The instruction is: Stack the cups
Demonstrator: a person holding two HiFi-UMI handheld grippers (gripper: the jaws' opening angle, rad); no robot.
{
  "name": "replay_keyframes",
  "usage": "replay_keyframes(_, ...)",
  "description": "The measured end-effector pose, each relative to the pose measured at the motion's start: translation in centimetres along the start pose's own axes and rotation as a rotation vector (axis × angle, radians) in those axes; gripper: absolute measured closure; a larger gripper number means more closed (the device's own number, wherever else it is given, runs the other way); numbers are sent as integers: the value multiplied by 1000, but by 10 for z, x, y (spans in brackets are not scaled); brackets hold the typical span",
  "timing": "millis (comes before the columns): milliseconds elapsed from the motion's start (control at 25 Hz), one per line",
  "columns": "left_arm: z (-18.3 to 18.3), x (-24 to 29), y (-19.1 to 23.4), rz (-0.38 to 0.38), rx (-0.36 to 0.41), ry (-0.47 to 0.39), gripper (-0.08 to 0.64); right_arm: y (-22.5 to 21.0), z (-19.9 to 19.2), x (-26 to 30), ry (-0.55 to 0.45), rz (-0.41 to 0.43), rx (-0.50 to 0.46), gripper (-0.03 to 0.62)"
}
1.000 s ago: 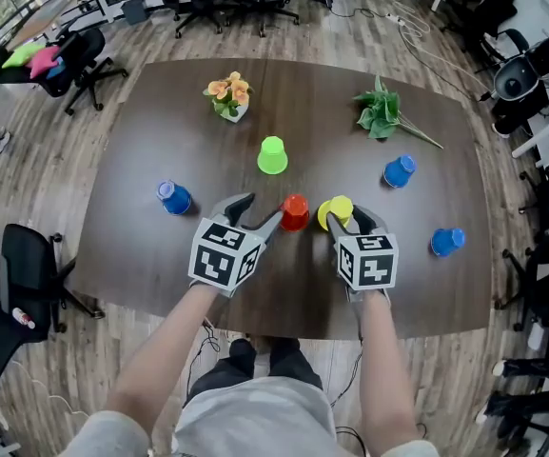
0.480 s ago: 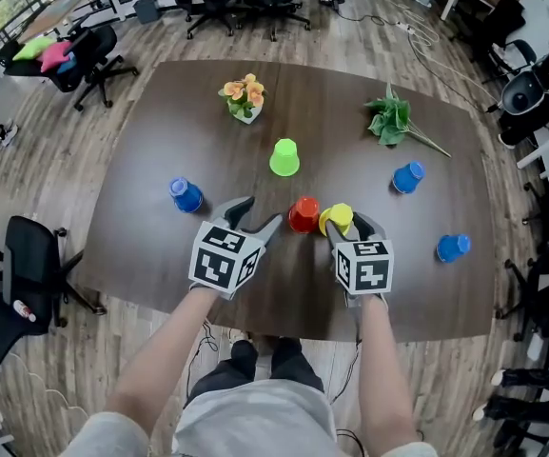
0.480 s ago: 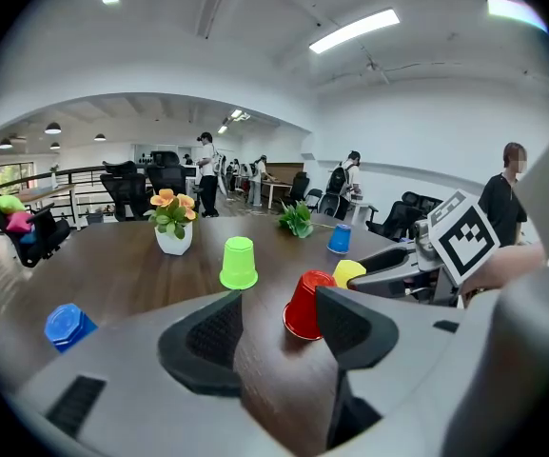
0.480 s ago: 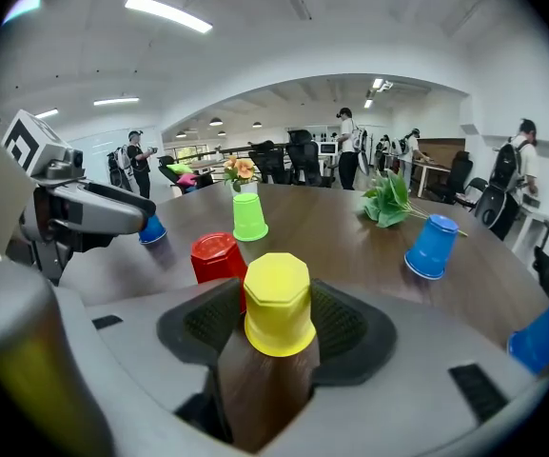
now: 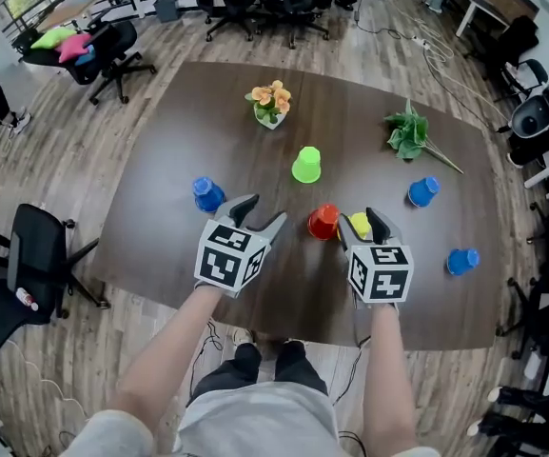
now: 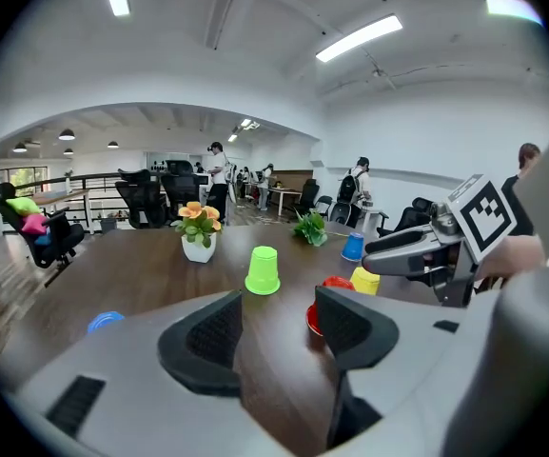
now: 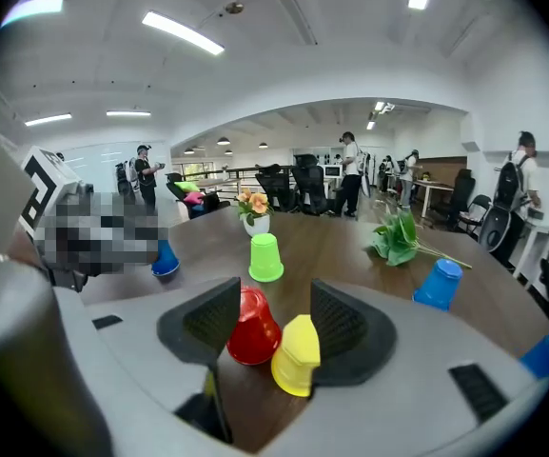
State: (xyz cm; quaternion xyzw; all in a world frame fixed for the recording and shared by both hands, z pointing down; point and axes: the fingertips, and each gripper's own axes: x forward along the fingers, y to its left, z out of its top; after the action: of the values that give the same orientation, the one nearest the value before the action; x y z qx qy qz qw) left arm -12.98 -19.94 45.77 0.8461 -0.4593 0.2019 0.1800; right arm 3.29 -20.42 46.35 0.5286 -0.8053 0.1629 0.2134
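Several cups stand upside down on the dark table (image 5: 160, 227): a green cup (image 5: 306, 165) toward the middle, a red cup (image 5: 323, 222) and a yellow cup (image 5: 358, 225) side by side near me. My right gripper (image 5: 359, 226) is open over the yellow cup (image 7: 297, 355), which shows between its jaws, partly hidden by the right one. The red cup (image 7: 252, 331) sits just by its left jaw. My left gripper (image 5: 263, 215) is open and empty, left of the red cup (image 6: 335, 283). Blue cups (image 5: 207, 194) (image 5: 423, 191) (image 5: 462, 261) stand further out.
A flower pot (image 5: 270, 103) and a leafy green sprig (image 5: 409, 133) lie at the table's far side. Office chairs (image 5: 27, 265) stand on the wooden floor around the table. People stand in the room beyond, in both gripper views.
My left gripper has drawn away to the left of the red cup. The right gripper has lifted a little over the yellow cup. The cups have stayed where they were.
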Motion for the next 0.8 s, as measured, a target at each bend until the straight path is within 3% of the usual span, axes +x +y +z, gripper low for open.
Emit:
replay_keyframes(520, -7, -53, 112, 172, -14, -21, 299, 97, 53, 37, -77, 127, -58, 377)
replay_keyframes(800, -35, -46, 159, 188, -28, 51, 275, 126, 51, 53, -60, 130, -60, 377)
